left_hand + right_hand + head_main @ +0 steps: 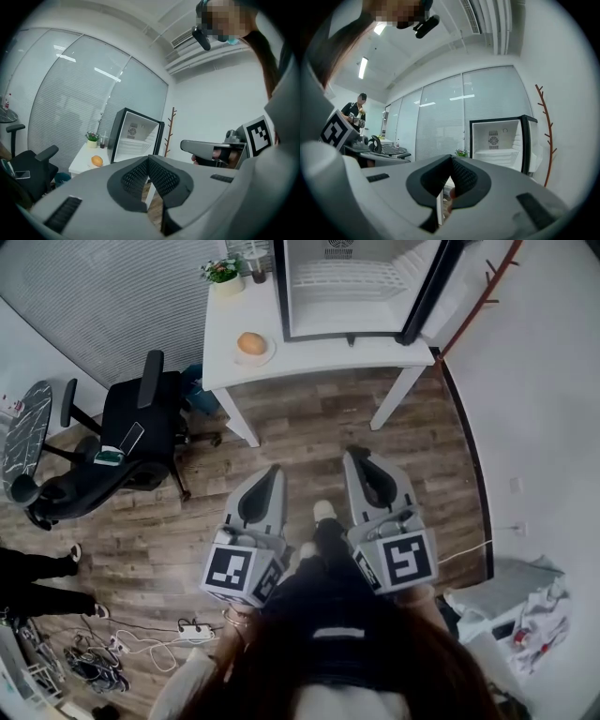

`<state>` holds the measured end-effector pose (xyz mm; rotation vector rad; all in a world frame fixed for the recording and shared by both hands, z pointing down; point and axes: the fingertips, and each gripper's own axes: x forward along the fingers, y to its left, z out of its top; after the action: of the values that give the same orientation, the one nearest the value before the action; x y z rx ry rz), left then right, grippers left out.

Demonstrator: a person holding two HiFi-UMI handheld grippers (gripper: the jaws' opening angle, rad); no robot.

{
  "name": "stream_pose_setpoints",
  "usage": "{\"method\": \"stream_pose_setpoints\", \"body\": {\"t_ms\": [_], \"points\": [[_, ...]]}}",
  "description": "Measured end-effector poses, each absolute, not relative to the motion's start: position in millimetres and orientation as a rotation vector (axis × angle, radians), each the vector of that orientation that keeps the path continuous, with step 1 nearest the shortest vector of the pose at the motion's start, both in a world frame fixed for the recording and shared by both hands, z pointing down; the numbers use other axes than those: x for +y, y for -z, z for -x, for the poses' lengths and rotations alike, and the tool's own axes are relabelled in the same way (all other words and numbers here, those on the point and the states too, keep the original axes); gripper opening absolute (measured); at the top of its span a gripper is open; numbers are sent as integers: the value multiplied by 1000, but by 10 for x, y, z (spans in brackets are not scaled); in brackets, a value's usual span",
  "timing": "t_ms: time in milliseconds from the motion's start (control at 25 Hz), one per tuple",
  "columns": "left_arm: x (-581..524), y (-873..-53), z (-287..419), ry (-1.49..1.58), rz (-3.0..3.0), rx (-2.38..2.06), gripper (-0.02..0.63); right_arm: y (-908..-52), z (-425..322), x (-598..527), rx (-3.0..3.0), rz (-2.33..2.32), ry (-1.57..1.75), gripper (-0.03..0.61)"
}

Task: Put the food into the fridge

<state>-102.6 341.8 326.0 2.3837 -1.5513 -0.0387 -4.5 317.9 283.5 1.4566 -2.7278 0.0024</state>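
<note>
A round orange-brown piece of food [251, 343] lies on a small plate on the white table [309, 357], left of a small black fridge [352, 287] whose door stands open on white shelves. Both grippers are held side by side over the wooden floor, well short of the table. My left gripper [274, 470] is shut with nothing in it, and so is my right gripper [354, 456]. In the left gripper view the shut left gripper [148, 158] points toward the fridge [133, 136] and the food [96, 161]. From the right gripper [451, 160], the fridge [501, 140] lies ahead.
A black office chair [127, 432] with a phone on its seat stands left of the table. A potted plant [223, 272] sits at the table's back corner. A wooden coat rack [483, 292] leans by the right wall. Cables [141, 643] lie on the floor at lower left. Another person [358, 114] stands far off.
</note>
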Motion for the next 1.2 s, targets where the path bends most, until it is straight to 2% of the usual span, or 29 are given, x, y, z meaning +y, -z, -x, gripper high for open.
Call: {"method": "stream_pose_setpoints", "body": {"t_ms": [680,1200], "points": [[2584,-3231,1114,12,-2367,-1663,-5,-2940,205,2290,-2827,-1315,-147,-3],[1831,-3171,1131,-3,-2325,-1736,-5,-2887,270,1519,-2883,-1223,-72,-2]]}}
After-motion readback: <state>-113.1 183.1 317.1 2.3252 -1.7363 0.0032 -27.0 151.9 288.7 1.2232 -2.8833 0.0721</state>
